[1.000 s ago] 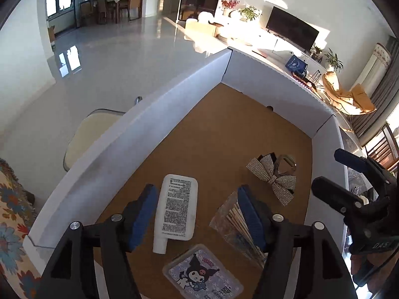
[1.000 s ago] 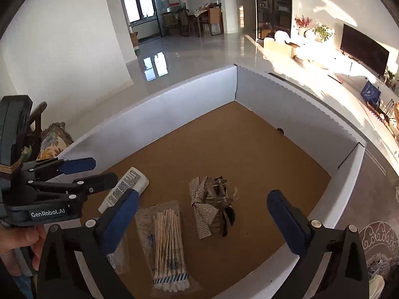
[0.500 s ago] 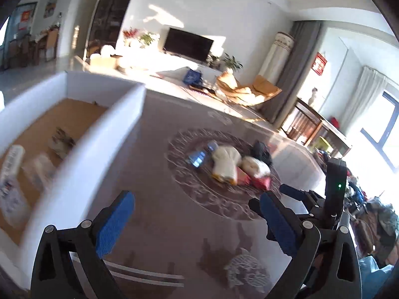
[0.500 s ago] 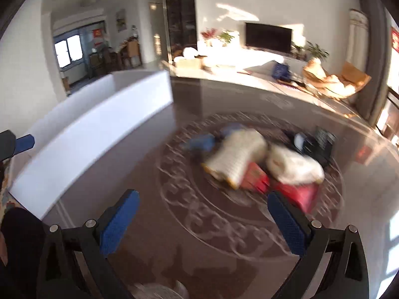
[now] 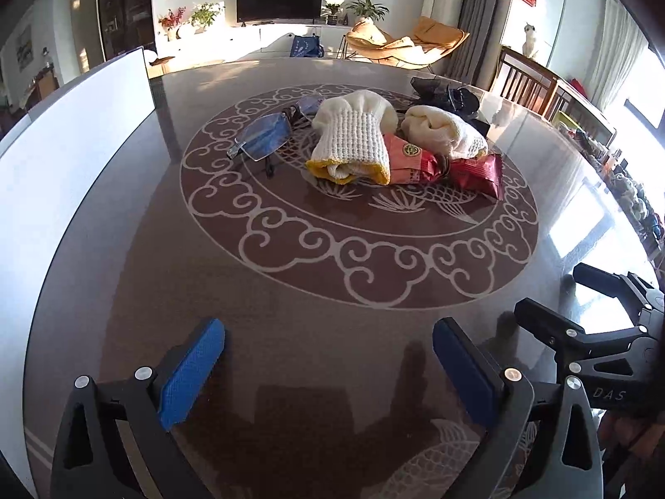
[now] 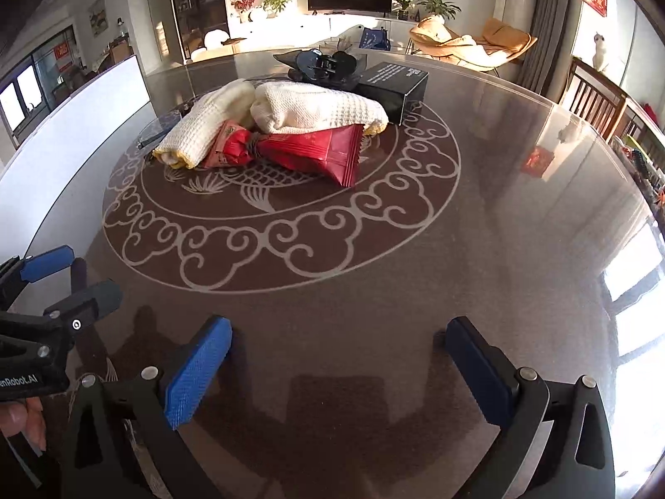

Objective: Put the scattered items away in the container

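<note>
Both claws hang empty over the near edge of the tabletop, so this looks like the reach for the next pick. The left claw has its blue pads spread as wide as they go with nothing between them, and the right claw gapes just as wide, also bare. The things left to tidy sit in a heap at the middle of the frame, upper centre in both views: two rolled cream towels, a red packet lying against them, a pair of glasses to the left of the heap, and behind it a black box and a dark clip-like thing I can't make out properly. The container shows only as a white wall at the left edge of both frames; its inside is hidden. To my eye the next move calls for carrying one claw forward across bare tabletop to the heap, settling the pads either side of a single item, the packet being nearest the right claw, and closing without dragging its neighbours. The tabletop is round, dark and glossy, with a pale scroll-and-fish pattern and glare. Behind it is a sunlit living room with a television, plants, an orange lounge chair and curtains.
</note>
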`<state>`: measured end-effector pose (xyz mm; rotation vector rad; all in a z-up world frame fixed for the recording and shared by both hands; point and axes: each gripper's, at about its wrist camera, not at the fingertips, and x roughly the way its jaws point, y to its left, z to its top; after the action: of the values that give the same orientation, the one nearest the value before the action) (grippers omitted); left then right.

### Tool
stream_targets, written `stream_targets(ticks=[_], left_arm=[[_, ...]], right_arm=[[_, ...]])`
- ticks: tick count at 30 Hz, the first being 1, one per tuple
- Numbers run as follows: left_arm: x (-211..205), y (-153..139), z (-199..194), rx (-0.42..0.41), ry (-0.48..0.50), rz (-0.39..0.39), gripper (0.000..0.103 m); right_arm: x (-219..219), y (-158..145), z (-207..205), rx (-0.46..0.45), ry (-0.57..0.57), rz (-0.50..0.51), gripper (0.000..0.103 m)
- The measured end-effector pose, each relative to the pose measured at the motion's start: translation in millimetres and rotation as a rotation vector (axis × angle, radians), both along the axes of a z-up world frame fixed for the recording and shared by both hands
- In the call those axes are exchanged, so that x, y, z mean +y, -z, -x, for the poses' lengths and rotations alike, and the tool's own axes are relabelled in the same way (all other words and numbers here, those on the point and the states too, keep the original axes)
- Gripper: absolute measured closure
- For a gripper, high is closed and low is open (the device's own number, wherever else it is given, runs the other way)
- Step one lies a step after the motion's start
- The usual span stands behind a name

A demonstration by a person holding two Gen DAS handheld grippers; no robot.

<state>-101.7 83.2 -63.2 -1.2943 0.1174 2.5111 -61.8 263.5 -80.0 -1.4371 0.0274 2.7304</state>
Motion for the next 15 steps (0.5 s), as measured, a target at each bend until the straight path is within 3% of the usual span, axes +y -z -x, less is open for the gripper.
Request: stream_targets(ticks=[3, 15], left_arm=[[12.1, 3.0, 8.5, 0.014, 0.007, 0.072, 0.000], [11.4, 6.2, 11.2, 0.017, 0.012, 0.066, 0.000]], right_arm=[[-0.5, 1.2, 6.1, 0.019, 0.011, 0.001, 0.000], [0.2, 1.0, 7.9, 0.019, 0.018, 0.002, 0.000]])
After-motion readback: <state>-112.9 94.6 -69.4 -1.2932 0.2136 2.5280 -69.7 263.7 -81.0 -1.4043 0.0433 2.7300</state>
